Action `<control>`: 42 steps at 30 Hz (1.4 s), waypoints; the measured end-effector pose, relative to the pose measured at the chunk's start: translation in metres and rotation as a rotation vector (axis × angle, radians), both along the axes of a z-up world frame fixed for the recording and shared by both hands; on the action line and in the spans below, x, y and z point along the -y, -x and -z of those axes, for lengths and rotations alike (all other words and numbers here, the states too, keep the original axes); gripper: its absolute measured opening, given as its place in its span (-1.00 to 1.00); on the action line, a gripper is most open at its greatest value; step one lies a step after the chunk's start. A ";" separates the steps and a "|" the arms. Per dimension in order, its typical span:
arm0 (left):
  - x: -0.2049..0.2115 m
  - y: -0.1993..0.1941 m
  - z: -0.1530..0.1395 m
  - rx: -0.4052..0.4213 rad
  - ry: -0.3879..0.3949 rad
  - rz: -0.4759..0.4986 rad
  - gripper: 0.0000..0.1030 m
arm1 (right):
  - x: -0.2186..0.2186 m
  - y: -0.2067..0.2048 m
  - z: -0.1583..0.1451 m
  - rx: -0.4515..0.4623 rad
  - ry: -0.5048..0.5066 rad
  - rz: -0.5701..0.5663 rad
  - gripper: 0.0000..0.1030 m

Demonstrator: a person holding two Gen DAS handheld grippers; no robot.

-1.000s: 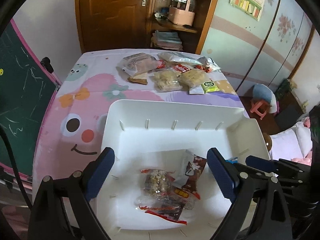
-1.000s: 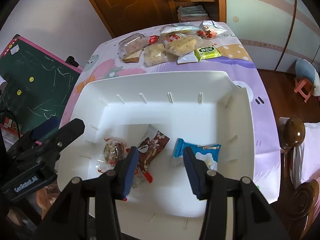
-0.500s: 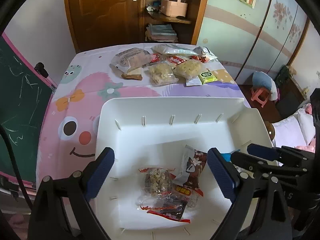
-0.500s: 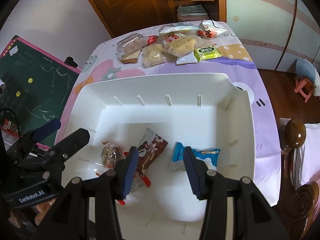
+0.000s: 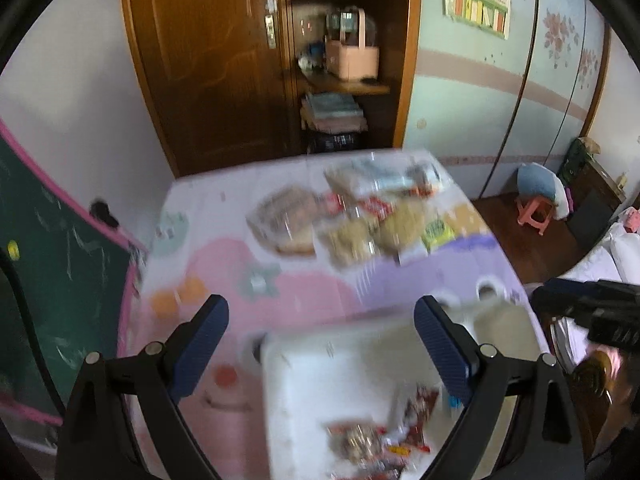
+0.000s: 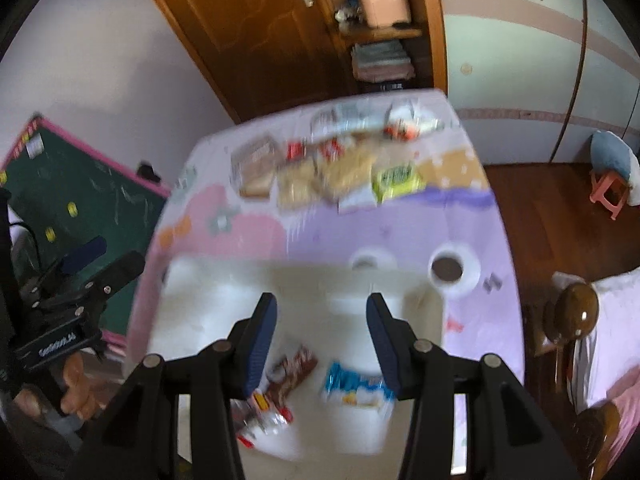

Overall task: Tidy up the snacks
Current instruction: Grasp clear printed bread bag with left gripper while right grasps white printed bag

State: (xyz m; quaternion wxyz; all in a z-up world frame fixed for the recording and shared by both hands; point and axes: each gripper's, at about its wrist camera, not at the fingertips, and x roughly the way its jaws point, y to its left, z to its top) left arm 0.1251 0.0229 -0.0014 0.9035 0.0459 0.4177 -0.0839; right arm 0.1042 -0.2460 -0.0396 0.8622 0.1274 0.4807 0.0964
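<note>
Both views are motion-blurred. A white bin [image 5: 352, 364] [image 6: 224, 312] sits at the near end of the table. It holds several snack packs: a brown one [image 6: 294, 366], a blue one [image 6: 354, 384] and red-edged clear ones [image 5: 368, 444]. A pile of bagged snacks [image 5: 352, 220] [image 6: 332, 164] lies at the table's far end. My left gripper [image 5: 320, 344] is open and empty above the bin's far left corner. My right gripper [image 6: 322, 344] is open and empty above the bin. Each gripper also shows in the other's view, at the edge [image 5: 592, 312] [image 6: 76, 280].
The table has a pink and purple cartoon cloth [image 5: 304, 288]. A green chalkboard [image 5: 52, 280] stands at the left. A wooden door and shelves [image 5: 248, 60] stand behind the table. A bed with a wooden post [image 6: 576, 316] is at the right, and a pink stool [image 5: 536, 208] beyond.
Both grippers have risen and tilted up quickly, so the bin now sits low in both views and the far snack pile nearer the centre. Both stay open and empty.
</note>
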 end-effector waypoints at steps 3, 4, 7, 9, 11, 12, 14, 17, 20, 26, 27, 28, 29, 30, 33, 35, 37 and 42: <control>-0.006 -0.030 -0.037 0.031 -0.007 -0.003 0.82 | 0.020 -0.026 -0.041 0.062 0.015 0.028 -0.09; -0.007 -0.041 -0.049 0.032 -0.004 -0.007 0.82 | 0.028 -0.036 -0.057 0.082 0.021 0.041 -0.09; -0.012 -0.080 -0.085 0.061 -0.023 -0.046 0.82 | 0.049 -0.066 -0.095 0.133 0.045 0.079 -0.08; -0.012 -0.103 -0.103 0.086 -0.046 -0.071 0.82 | 0.060 -0.091 -0.117 0.151 0.065 0.099 0.01; -0.011 -0.130 -0.114 0.097 -0.070 -0.085 0.82 | 0.066 -0.112 -0.128 0.163 0.091 0.112 0.10; -0.010 -0.141 -0.116 0.098 -0.079 -0.094 0.82 | 0.068 -0.129 -0.132 0.160 0.110 0.113 0.14; -0.007 -0.175 -0.111 0.086 -0.106 -0.114 0.82 | 0.071 -0.155 -0.131 0.155 0.128 0.121 0.15; -0.003 -0.217 -0.086 0.048 -0.143 -0.147 0.82 | 0.076 -0.197 -0.114 0.113 0.108 0.122 0.16; -0.006 -0.257 -0.042 -0.017 -0.145 -0.189 0.82 | 0.078 -0.240 -0.075 0.049 0.077 0.124 0.17; -0.017 -0.306 0.067 -0.221 -0.075 -0.269 0.81 | 0.070 -0.291 0.010 -0.101 0.094 0.103 0.17; -0.017 -0.310 0.082 -0.249 -0.068 -0.276 0.81 | 0.068 -0.299 0.027 -0.130 0.107 0.101 0.17; -0.016 -0.313 0.097 -0.279 -0.058 -0.282 0.81 | 0.066 -0.303 0.038 -0.149 0.112 0.099 0.17; -0.016 -0.317 0.112 -0.309 -0.044 -0.287 0.81 | 0.065 -0.308 0.051 -0.175 0.117 0.096 0.17; -0.016 -0.319 0.124 -0.333 -0.032 -0.289 0.81 | 0.063 -0.313 0.061 -0.193 0.122 0.092 0.17; -0.010 -0.320 0.144 -0.359 -0.015 -0.292 0.81 | 0.060 -0.322 0.085 -0.234 0.143 0.080 0.17; -0.008 -0.323 0.154 -0.372 -0.014 -0.293 0.81 | 0.057 -0.323 0.094 -0.246 0.160 0.077 0.17; -0.005 -0.324 0.164 -0.392 -0.026 -0.287 0.81 | 0.057 -0.327 0.105 -0.268 0.177 0.076 0.16; -0.001 -0.325 0.178 -0.421 -0.071 -0.287 0.81 | 0.055 -0.331 0.124 -0.285 0.244 0.066 0.19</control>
